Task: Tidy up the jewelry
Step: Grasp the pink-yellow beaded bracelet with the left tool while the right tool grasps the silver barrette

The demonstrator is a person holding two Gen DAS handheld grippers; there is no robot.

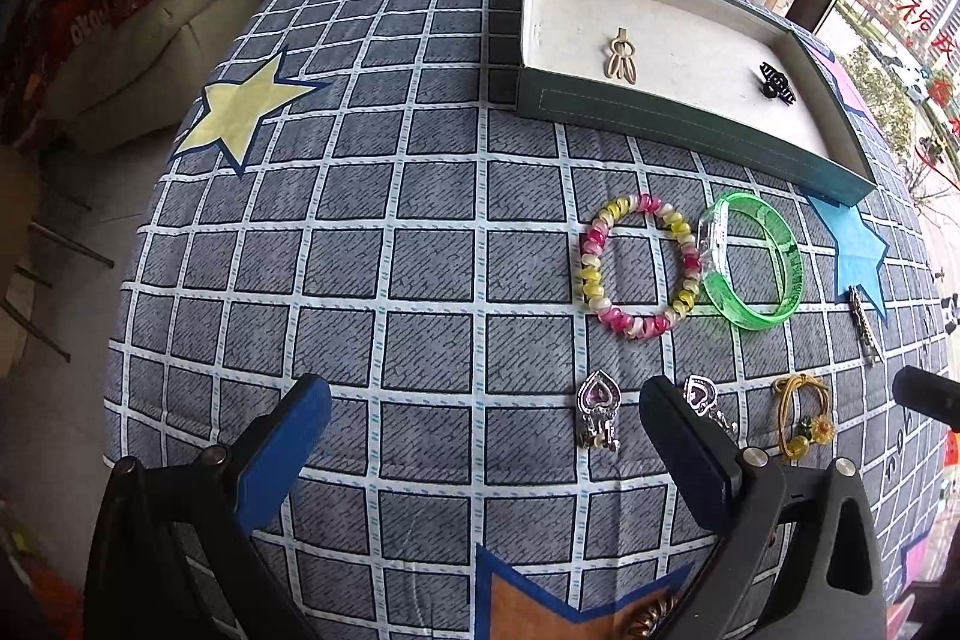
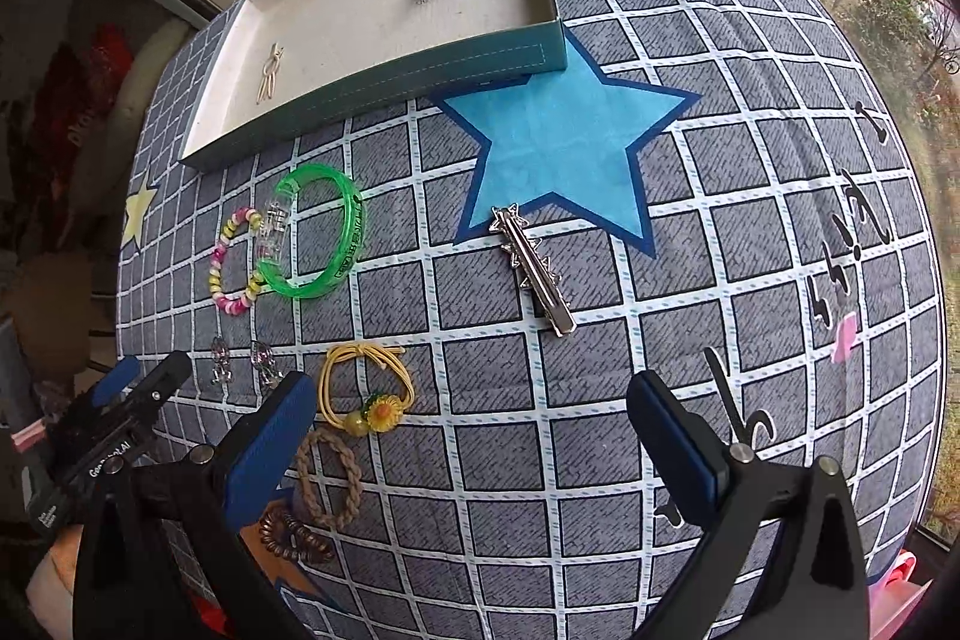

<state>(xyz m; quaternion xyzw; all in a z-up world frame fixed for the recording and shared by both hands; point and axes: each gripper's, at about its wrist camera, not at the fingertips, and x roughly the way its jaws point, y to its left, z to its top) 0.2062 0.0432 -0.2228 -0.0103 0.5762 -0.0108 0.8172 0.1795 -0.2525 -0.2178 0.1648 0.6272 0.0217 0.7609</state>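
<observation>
Blue-padded, the left gripper (image 1: pixel 485 415) stood spread wide and empty over the checked bench (image 1: pixel 360 232) in the left wrist view, one heart earring (image 1: pixel 597 406) between its fingers, the beaded bracelet (image 1: pixel 639 265) and green bangle (image 1: pixel 753 259) touching at about one o'clock, and the tray (image 1: pixel 672 112) beyond holding a beige clip (image 1: pixel 621 55) and black claw clip (image 1: pixel 774 82).

From the right wrist view the right gripper (image 2: pixel 471 403) was likewise spread and empty, a silver star clip (image 2: pixel 531 271) at twelve o'clock, a yellow flower hair tie (image 2: pixel 366 388) just inside its left finger, and a braided tan tie (image 2: pixel 327 478) nearer.
</observation>
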